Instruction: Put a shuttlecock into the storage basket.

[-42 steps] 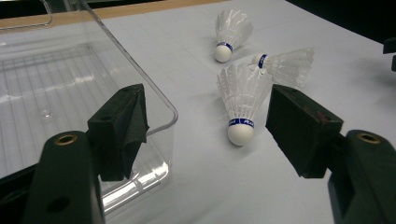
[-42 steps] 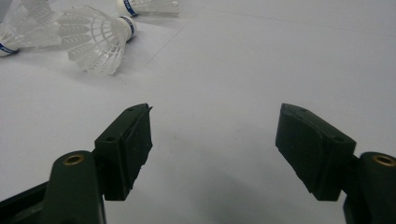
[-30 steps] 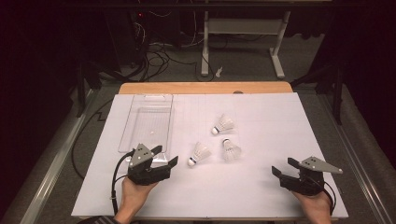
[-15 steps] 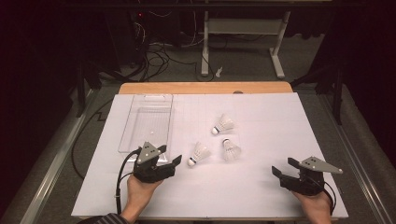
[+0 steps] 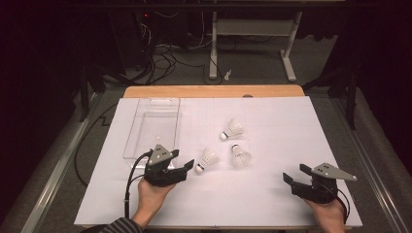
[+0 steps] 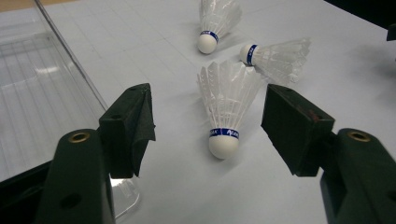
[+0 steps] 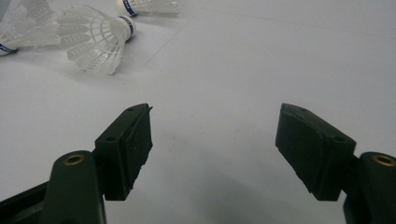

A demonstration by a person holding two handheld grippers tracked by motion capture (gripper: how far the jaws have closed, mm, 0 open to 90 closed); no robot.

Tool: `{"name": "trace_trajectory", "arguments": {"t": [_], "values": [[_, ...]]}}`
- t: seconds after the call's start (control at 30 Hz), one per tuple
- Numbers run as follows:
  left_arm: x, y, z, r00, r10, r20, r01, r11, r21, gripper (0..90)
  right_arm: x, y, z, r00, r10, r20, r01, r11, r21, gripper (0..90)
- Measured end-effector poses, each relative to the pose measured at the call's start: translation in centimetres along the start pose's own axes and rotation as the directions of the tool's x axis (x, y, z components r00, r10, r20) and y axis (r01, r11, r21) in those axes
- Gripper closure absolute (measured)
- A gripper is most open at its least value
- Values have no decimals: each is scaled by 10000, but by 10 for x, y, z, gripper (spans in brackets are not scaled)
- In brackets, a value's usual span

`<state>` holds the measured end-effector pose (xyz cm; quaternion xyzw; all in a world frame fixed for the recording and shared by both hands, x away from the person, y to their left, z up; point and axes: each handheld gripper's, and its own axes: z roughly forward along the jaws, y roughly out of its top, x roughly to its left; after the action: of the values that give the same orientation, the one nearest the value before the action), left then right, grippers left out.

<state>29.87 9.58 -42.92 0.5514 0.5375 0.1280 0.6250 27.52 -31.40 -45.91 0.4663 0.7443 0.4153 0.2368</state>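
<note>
Three white shuttlecocks with blue bands lie mid-table: a near one (image 5: 208,159), one to its right (image 5: 239,155) and a far one (image 5: 233,129). My left gripper (image 5: 182,159) is just left of the near shuttlecock. In the left gripper view that shuttlecock (image 6: 229,93) lies between the jaws, cork end toward me, and the pads (image 6: 140,121) stand clear of it. The jaws have just been closing a little, and my left gripper (image 6: 209,116) is still open. My right gripper (image 5: 296,174) rests at the table's front right, and in its own view my right gripper (image 7: 215,126) is open over bare white surface.
A clear plastic tray (image 5: 145,145) stands left of the shuttlecocks, its near corner beside the left gripper (image 6: 60,79). White paper covers the table (image 5: 272,204). Beyond the wooden far edge (image 5: 214,91) are a dark floor, cables and a desk frame.
The left gripper has edged right toward the near shuttlecock. The right gripper and the shuttlecocks have stayed put.
</note>
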Motion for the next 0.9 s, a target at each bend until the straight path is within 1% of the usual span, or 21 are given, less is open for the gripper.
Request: {"name": "trace_trajectory", "arguments": {"t": [0.27, 0.3, 0.43, 0.53, 0.67, 0.87, 0.9], "values": [[-5, 0, 10, 10000, 65, 20, -65, 9999, -83, 351, 0, 0, 0, 10000, -43, -17, 43, 10000, -9, 277], [-6, 0, 11, 9999, 126, 9, -126, 9999, -47, 351, 1, 0, 0, 10000, -51, -12, 51, 10000, -10, 277], [-9, 1, 17, 9999, 120, 20, -120, 9999, -72, 356, 0, 0, 0, 10000, -70, -13, 70, 10000, -27, 277], [-11, 1, 21, 9997, 255, 4, -255, 9997, 65, 357, 0, 0, 0, 10000, -95, -10, 95, 9999, -46, 277], [-14, 2, 24, 9994, 331, 32, -332, 9994, 62, 353, 1, 0, 0, 10000, -75, -13, 75, 10000, -35, 277], [-19, 2, 30, 9992, 372, 152, -374, 9992, 151, 356, 1, 0, 0, 10000, -77, -20, 77, 10000, -38, 277], [-20, 2, 32, 9994, 314, 169, -316, 9994, 146, 356, 1, 0, 0, 10000, -76, -22, 75, 10000, -35, 277]]}}
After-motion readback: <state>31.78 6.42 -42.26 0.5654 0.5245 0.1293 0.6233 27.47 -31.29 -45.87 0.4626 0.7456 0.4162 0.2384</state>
